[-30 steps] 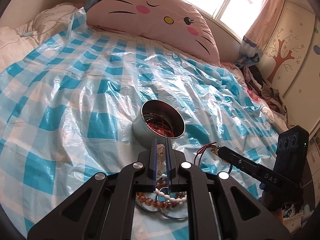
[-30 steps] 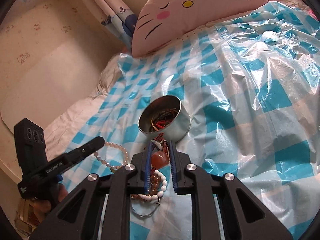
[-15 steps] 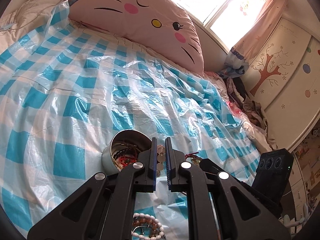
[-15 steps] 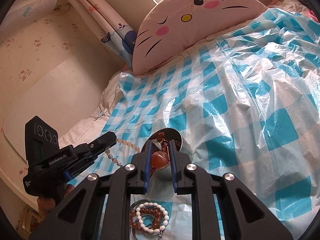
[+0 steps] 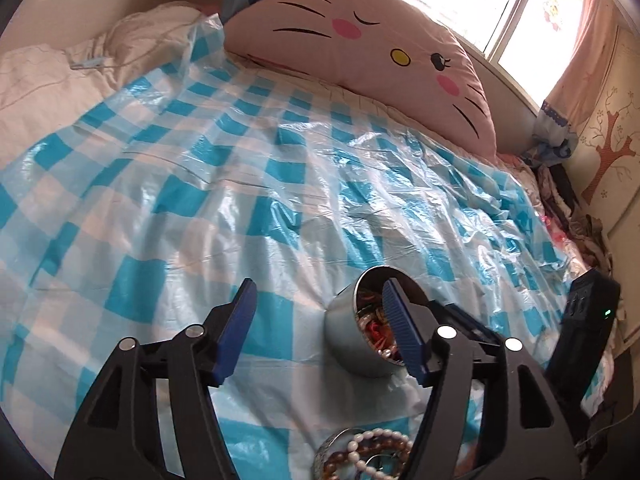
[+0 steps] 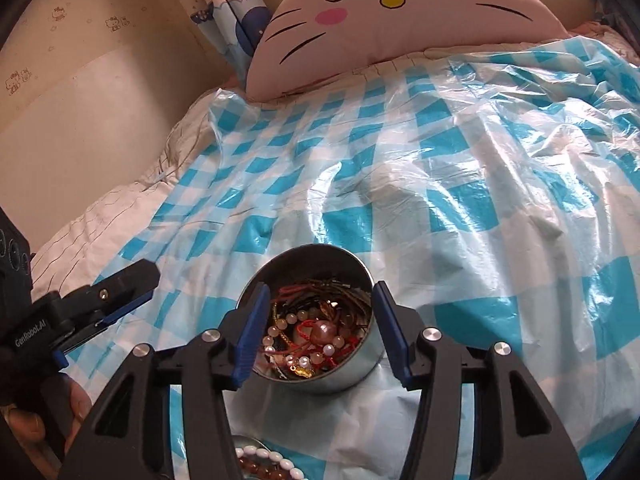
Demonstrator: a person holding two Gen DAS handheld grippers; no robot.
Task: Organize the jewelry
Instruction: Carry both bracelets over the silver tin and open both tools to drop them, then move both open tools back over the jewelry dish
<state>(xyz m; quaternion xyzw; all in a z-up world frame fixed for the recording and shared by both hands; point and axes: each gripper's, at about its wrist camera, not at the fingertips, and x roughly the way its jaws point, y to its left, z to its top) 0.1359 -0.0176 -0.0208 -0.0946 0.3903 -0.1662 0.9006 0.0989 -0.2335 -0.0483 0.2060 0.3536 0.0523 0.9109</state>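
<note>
A round metal tin (image 6: 320, 384) (image 5: 344, 340) stands on the checked plastic sheet, full of tangled cords, pearl beads and an amber bead (image 6: 322, 330). My right gripper (image 6: 320, 289) hovers right over the tin's mouth, its jaws opening with nothing pressed between the pads. My left gripper (image 5: 318, 286) hangs just left of the tin, jaws opening and empty; in the right wrist view it (image 6: 132, 292) shows at the left edge. A white and a brown bead bracelet (image 5: 368, 456) (image 6: 264, 460) lie on the sheet near me.
A blue-and-white checked plastic sheet (image 5: 200, 200) covers the bed. A pink cat-face pillow (image 5: 360, 52) lies at the head, a white quilt (image 5: 48, 80) at the left. A hand (image 6: 40, 420) holds the left gripper. Clothes (image 5: 580, 220) pile at the right.
Both grippers moved in over the tin and went from shut to open. The pearl strand left the left jaws and the amber bead piece left the right jaws; both now lie in the tin.
</note>
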